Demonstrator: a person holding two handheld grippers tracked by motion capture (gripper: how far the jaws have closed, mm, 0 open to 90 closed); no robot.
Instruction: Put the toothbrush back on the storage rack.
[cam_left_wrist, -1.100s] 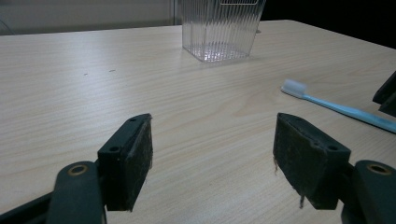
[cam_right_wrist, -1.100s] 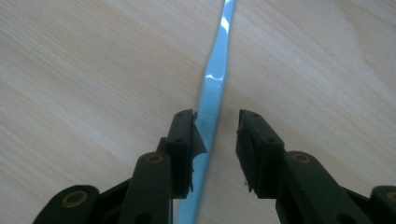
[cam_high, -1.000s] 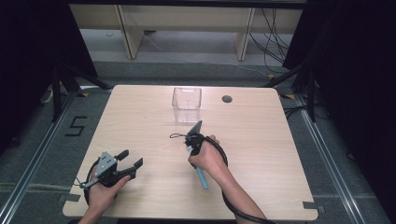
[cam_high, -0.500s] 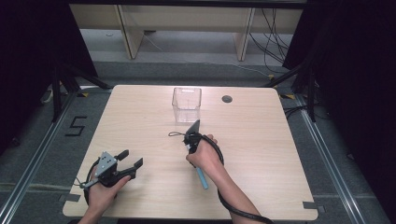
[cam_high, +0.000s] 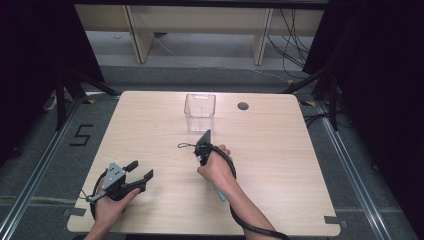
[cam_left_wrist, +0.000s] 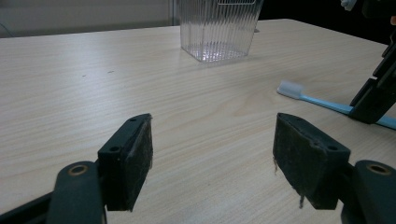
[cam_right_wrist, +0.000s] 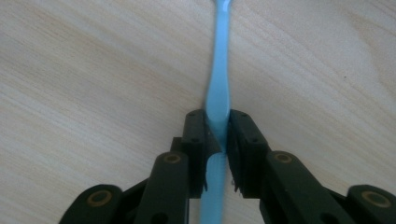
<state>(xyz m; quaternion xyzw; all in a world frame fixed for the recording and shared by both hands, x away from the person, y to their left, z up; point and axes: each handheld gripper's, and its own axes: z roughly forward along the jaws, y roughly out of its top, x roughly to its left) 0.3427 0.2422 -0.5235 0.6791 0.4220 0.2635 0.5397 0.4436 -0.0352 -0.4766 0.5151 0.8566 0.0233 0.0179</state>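
Toothbrush (cam_right_wrist: 218, 93) lies on table (cam_high: 300, 150), right tongs (cam_right_wrist: 218, 140) just clamped on its handle; left tongs (cam_left_wrist: 212, 158) agape

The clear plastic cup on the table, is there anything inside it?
The clear plastic cup looks empty: its ribbed walls show nothing inside. Its top is cut off in the left gripper view. The blue toothbrush lies outside, on the table.

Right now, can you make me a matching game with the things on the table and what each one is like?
Things:
1. toothbrush
2. clear plastic cup
3. left gripper
4. right gripper

States:
A. jaws wide apart, nothing between them
B. light blue, lying flat on the table
C. standing upright, see-through
D. jaws just closed, pinching the handle

Pairs: 1-B, 2-C, 3-A, 4-D
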